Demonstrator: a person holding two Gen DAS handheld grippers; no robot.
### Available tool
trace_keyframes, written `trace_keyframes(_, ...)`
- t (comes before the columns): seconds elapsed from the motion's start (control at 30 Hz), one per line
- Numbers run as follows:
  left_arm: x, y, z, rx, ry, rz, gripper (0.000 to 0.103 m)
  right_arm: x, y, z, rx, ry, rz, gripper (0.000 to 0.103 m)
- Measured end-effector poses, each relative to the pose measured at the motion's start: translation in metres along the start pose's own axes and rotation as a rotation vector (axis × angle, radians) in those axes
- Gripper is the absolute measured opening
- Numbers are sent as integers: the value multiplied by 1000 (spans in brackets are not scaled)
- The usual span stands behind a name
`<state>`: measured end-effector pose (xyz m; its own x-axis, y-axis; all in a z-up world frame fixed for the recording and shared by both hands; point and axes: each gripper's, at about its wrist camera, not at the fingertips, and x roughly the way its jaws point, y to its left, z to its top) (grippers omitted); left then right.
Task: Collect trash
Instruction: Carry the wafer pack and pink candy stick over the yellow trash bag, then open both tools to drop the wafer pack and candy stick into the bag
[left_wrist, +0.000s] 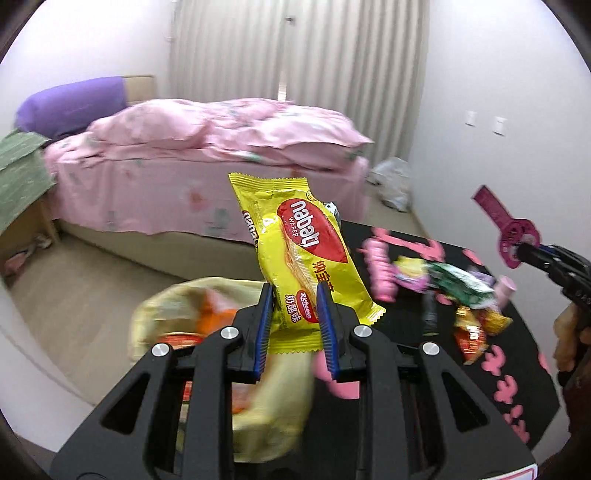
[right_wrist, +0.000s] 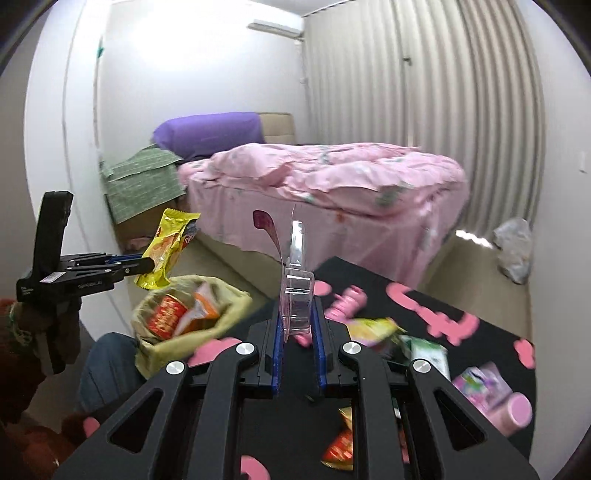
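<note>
Wrappers gripped — yellow wafer packet (left_wrist: 306, 258) left, clear blister pack (right_wrist: 297, 295) right.

Your left gripper (left_wrist: 295, 291) and right gripper (right_wrist: 298, 308) are black, with blue ribbed pads (left_wrist: 325, 325) and silver round screws (left_wrist: 229, 333); you wear blue jeans (right_wrist: 107, 365).

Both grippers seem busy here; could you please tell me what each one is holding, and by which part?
Left gripper: yellow Nabati wafer wrapper, pinched near its lower end. Right gripper: clear plastic blister pack with magenta card, clamped at its bottom edge.
</note>
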<state>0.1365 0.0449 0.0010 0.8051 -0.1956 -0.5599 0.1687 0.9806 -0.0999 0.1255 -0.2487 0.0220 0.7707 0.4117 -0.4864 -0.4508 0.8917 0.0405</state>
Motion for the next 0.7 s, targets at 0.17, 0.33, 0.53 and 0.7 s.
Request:
trace_keyframes(0.17,-4,59,-8,-63,41,140,23,38,30,21,-49,41,101,15)
trace_keyframes(0.33,13,96,-33,-118,146,152,24,97,65,30,-84,119,217,15)
trace_keyframes(0.53,64,103,-68,-110,283,109,24,181,106,23,-120,272,336,15)
trace_keyframes(0.7,107,98,-84,-71,363,79,21,254,138,-1,-185,470,375,15)
